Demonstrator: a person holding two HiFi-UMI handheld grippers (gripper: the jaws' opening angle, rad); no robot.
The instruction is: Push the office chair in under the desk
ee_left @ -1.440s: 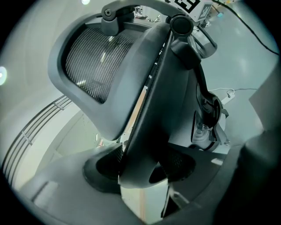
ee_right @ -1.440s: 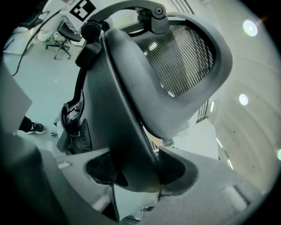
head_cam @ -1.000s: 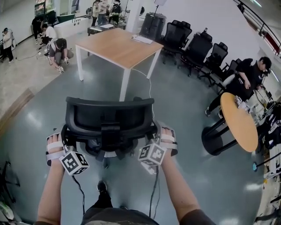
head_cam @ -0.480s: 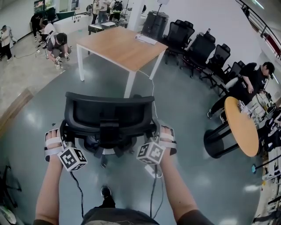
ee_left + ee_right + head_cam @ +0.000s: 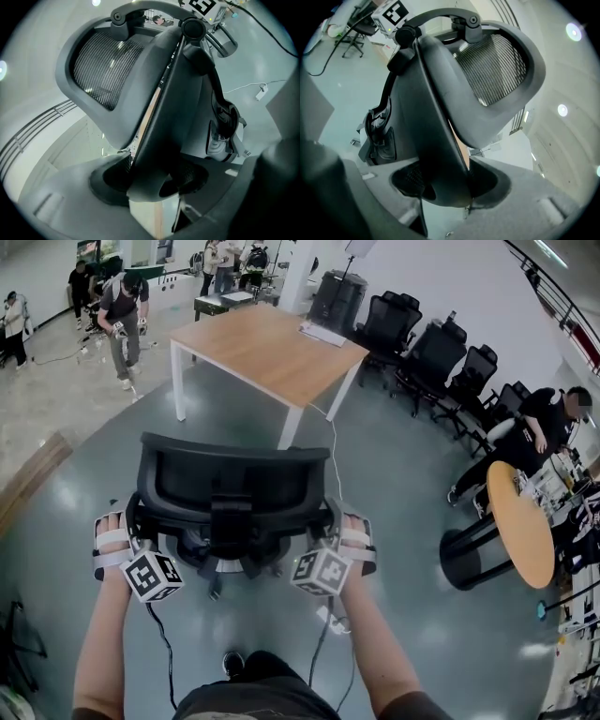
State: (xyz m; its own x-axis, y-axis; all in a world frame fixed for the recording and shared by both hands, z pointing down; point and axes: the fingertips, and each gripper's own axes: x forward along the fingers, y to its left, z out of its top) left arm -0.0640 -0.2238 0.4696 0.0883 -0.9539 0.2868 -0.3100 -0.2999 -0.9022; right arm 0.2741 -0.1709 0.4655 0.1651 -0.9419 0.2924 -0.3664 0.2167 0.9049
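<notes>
Left gripper [image 5: 147, 176], right gripper [image 5: 445, 180]: fingers partway closed, clamped on the office chair [image 5: 232, 479] backrest's side edges. Both aim slightly downward. Chair sits well apart from table [image 5: 267, 343].

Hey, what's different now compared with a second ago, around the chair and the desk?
The office chair has rolled a little closer to the desk, with the person pushing it stepping forward behind it. At the far left, a bystander who was crouching now stands. Unchanged: the left gripper and right gripper stay clamped on the side edges of the chair's backrest.
</notes>
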